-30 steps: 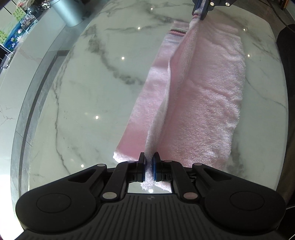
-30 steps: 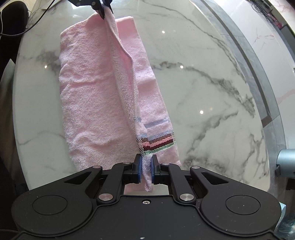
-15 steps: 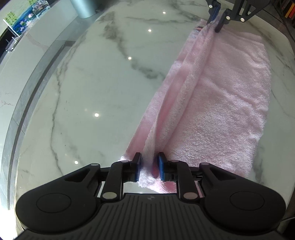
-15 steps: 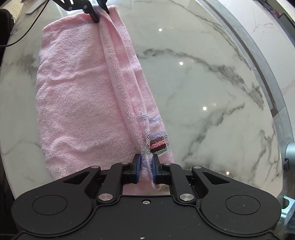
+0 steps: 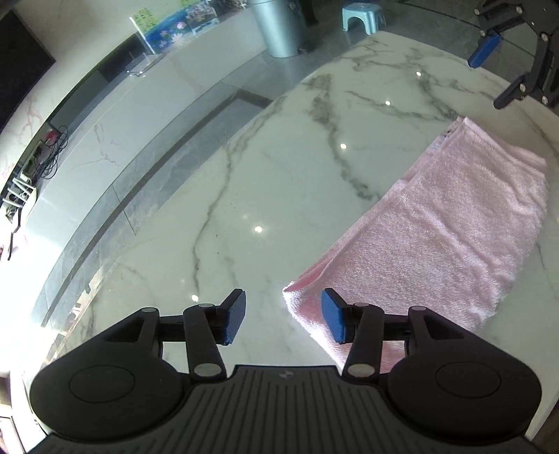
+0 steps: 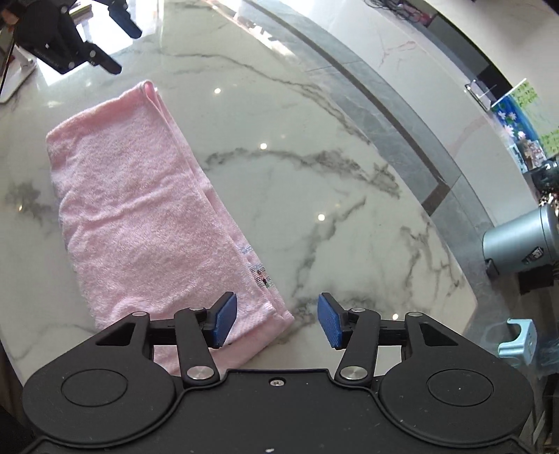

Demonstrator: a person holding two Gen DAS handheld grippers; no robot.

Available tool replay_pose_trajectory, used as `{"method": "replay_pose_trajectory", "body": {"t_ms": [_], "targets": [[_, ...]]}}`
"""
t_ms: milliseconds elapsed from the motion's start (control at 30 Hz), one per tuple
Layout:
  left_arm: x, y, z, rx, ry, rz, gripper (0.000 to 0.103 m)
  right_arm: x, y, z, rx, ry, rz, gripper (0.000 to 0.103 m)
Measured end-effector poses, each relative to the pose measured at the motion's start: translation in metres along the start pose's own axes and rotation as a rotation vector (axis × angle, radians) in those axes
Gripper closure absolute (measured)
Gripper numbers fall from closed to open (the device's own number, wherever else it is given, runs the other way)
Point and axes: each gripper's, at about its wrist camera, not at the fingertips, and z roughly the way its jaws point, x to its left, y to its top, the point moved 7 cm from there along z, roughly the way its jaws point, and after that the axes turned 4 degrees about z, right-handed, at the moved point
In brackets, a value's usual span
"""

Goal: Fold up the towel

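The pink towel lies flat on the white marble table, folded lengthwise into a long strip. My left gripper hovers above one short end of it, jaws opening, nothing between the blue pads. My right gripper hangs over the other short end of the towel, where a striped band shows at the edge. Its jaws are opening too, with only the towel's corner below them. Each gripper appears in the other's view: the right gripper top right, the left gripper top left.
A grey metal bin and a light blue stool stand on the floor beyond the table. The table's curved edge runs along the left. A white stand sits at the far left corner in the right wrist view.
Both grippers let go of the raised towel edge and lifted away. The towel's top layer dropped flat onto the lower layer. Both pairs of jaws went from shut to wide apart.
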Motion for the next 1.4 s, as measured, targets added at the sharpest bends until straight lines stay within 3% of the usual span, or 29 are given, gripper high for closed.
{"method": "replay_pose_trajectory", "body": {"t_ms": [100,167,267,400,633,800,1033,1400], "targets": [[-0.007,-0.003,-0.022,-0.052,-0.022,-0.142,0.047,0.009,0.002,-0.017,-0.061,-0.006,0.099,0.041],[-0.014,-0.007,-0.033,-0.082,-0.031,-0.213,0.031,0.017,0.001,-0.025,-0.099,-0.016,0.165,0.034],[-0.029,-0.018,-0.048,-0.129,-0.019,-0.272,0.030,0.036,-0.003,-0.036,-0.149,-0.037,0.256,0.028],[-0.043,-0.038,-0.061,-0.163,0.035,-0.369,0.029,0.062,-0.019,-0.041,-0.186,-0.072,0.389,0.008],[-0.064,-0.082,-0.071,-0.186,0.146,-0.487,0.029,0.094,-0.059,-0.030,-0.239,-0.087,0.647,0.006],[-0.084,-0.105,-0.065,-0.179,0.147,-0.531,0.029,0.114,-0.081,-0.022,-0.260,-0.140,0.743,0.004],[-0.102,-0.130,-0.041,-0.132,0.154,-0.605,0.029,0.146,-0.098,-0.011,-0.314,-0.176,0.821,0.001],[-0.125,-0.159,-0.014,-0.058,0.147,-0.616,0.025,0.181,-0.118,0.025,-0.283,-0.173,0.851,0.001]]}}
